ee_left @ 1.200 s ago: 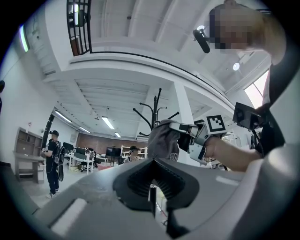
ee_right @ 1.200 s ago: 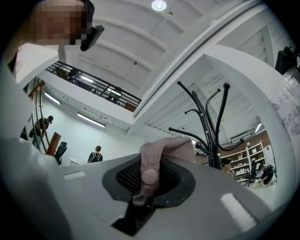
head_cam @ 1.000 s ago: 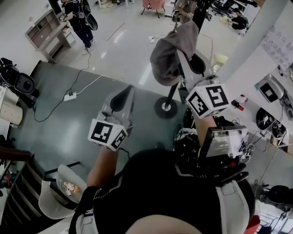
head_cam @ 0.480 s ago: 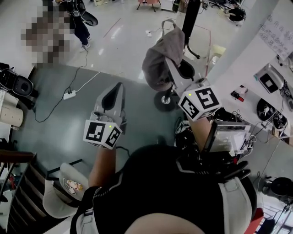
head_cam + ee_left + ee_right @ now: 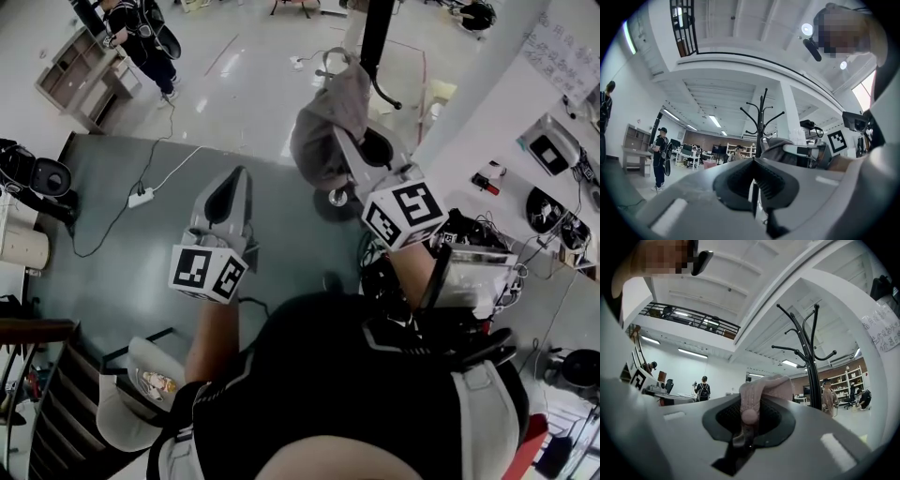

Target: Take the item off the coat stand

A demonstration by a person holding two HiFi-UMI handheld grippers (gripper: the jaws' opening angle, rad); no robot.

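Right tongs [image 5: 746, 427] are clamped on a pale knitted item [image 5: 764, 387]: its ribbed band with a small round bobble is squeezed between the pads, and the rest bulges over the tips. From the head view the same right tongs [image 5: 349, 150] reach forward from their marker cube [image 5: 405, 214], and the knitted item [image 5: 323, 117] hangs off their far end as a soft grey-brown bundle, clear of the floor. It is off the coat stand [image 5: 813, 366], which rises just beyond these tongs and a little to their right, its curved hooks above the item and apart from it. In the head view the stand's dark pole [image 5: 377, 28] sits past the tips.

Left tongs [image 5: 752, 161] are together at the tips with nothing between them, only a thin slit of light lower down. They point level, beside the right tongs and well apart from the item. The coat stand [image 5: 761, 122] is straight ahead of them. In the head view the left tongs [image 5: 232, 187] extend from their own marker cube [image 5: 206, 272] over a grey floor mat [image 5: 122, 253], with a white power strip [image 5: 142, 197] on the mat off to their left. A person in dark clothes [image 5: 661, 154] stands far off, left of the left tongs
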